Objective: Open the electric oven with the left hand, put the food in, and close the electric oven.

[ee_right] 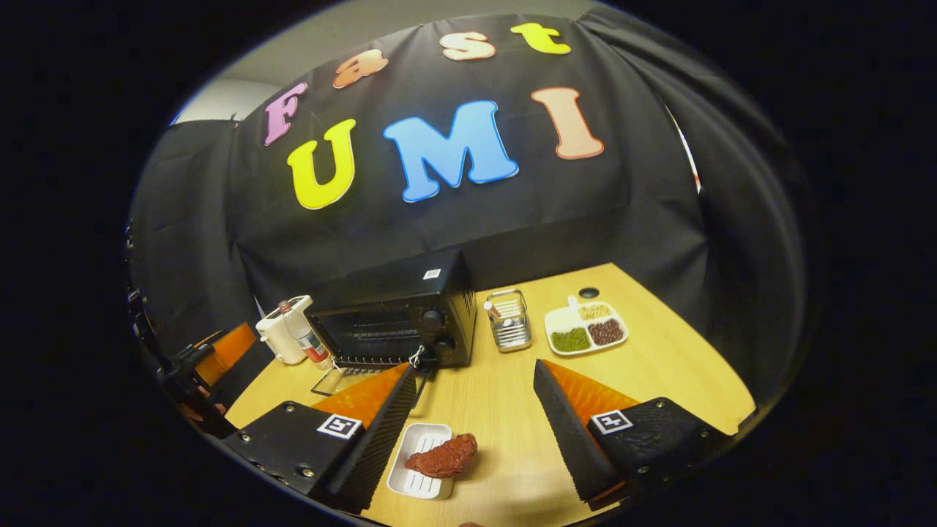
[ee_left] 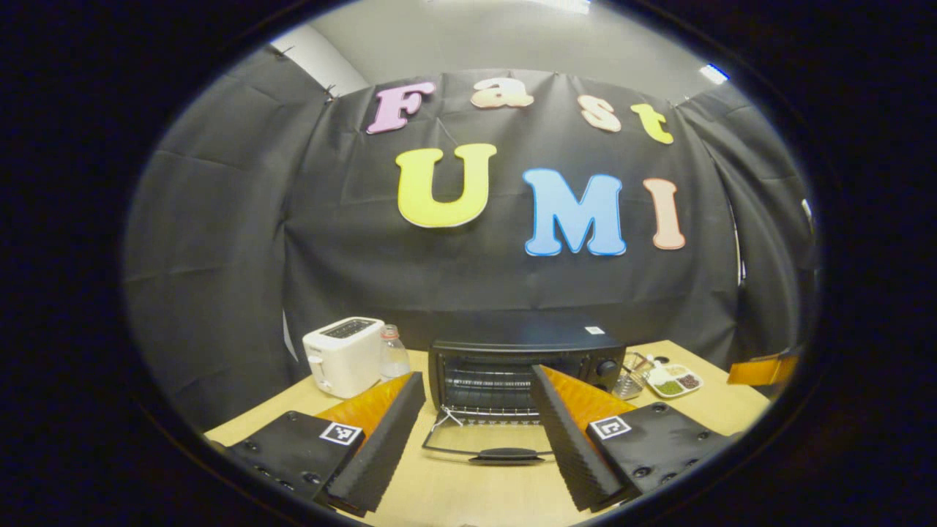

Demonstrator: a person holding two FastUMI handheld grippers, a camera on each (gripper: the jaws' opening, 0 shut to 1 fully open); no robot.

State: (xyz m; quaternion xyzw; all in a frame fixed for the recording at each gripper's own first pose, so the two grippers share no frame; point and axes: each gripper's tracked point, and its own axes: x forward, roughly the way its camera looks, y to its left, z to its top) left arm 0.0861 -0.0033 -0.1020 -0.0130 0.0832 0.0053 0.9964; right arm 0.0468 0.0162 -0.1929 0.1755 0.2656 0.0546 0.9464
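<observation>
The electric oven (ee_left: 527, 366) is sitting on the desk (ee_left: 454, 490) with its door (ee_left: 487, 443) folded down flat. The left gripper (ee_left: 476, 432) is hovering before it, jaws released. The right gripper (ee_right: 472, 424) is hanging, jaws spread wide, over the reddish-brown food (ee_right: 441, 456) lying partly on a white tray (ee_right: 417, 461).

Right claw (ee_right: 476, 410) open over food (ee_right: 442, 455); oven (ee_right: 395, 318) door down.

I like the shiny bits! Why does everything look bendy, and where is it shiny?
Left gripper view: the fisheye lens bows the table edges; the oven is sharp, its open door barely gleams. Right gripper view: same curved look; soft glare on the wood near the food, dark shadow by the white tray.
</observation>
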